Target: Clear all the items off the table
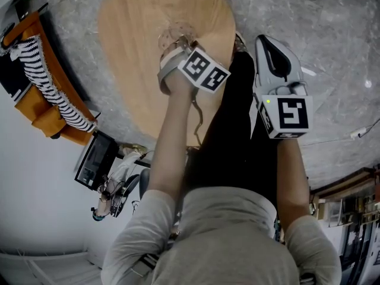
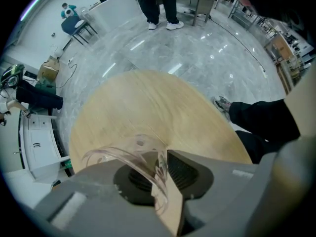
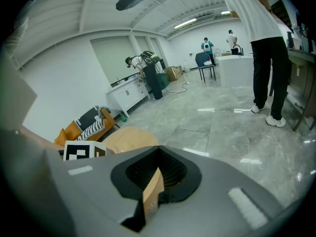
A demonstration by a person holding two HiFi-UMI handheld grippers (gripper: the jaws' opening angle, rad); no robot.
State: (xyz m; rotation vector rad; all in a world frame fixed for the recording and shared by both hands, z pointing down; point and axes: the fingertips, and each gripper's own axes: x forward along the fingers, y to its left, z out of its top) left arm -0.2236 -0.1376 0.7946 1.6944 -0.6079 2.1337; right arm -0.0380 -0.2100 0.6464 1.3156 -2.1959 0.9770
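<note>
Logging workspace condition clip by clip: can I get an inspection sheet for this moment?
Surface: round wooden table, bare.
Job's things: clear plastic cup, pinched at its wall, over the table.
Clutter: nothing seen on the table.
Grippers: left gripper claw shut on the cup; right gripper claw shut, off the table; tan sliver at its seam, unidentified.
Cables: white cable on the floor.
Surroundings: grey marble floor, orange sofa, standing person.
</note>
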